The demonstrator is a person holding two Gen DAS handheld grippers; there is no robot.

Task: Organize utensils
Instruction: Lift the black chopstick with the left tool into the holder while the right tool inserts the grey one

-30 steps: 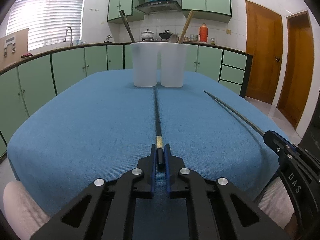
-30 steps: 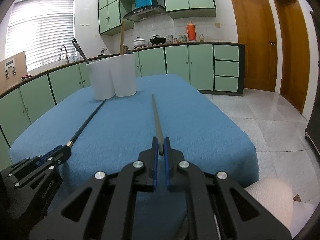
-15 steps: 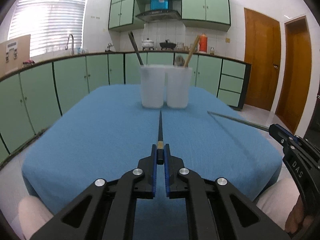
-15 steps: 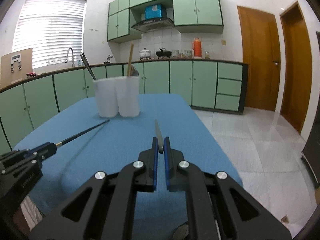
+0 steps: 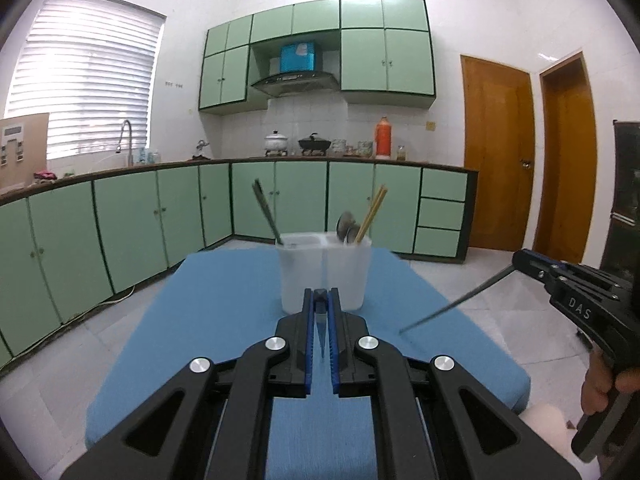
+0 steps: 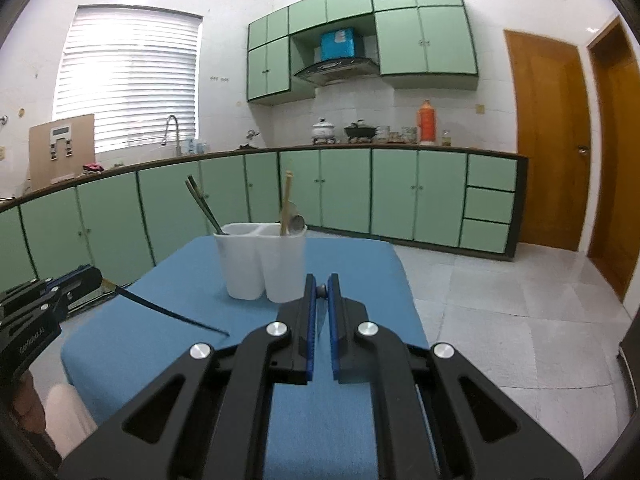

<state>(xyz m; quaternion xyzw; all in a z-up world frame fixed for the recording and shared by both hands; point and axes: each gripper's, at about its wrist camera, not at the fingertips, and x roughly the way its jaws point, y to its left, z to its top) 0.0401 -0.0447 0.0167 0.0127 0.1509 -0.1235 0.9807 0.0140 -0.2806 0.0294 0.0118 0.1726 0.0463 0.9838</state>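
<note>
Chopsticks sit one in each tool, clamped at the butt end with the tip hanging down. The left tool holds a black chopstick; the right tool holds a grey chopstick. Ahead of both, across the blue table, stands the white holder, with dark utensils in one compartment, spoons and wooden chopsticks in the other. My advice: carry each tool above the rim, centre the tip over one compartment, lower steeply, then let go.
</note>
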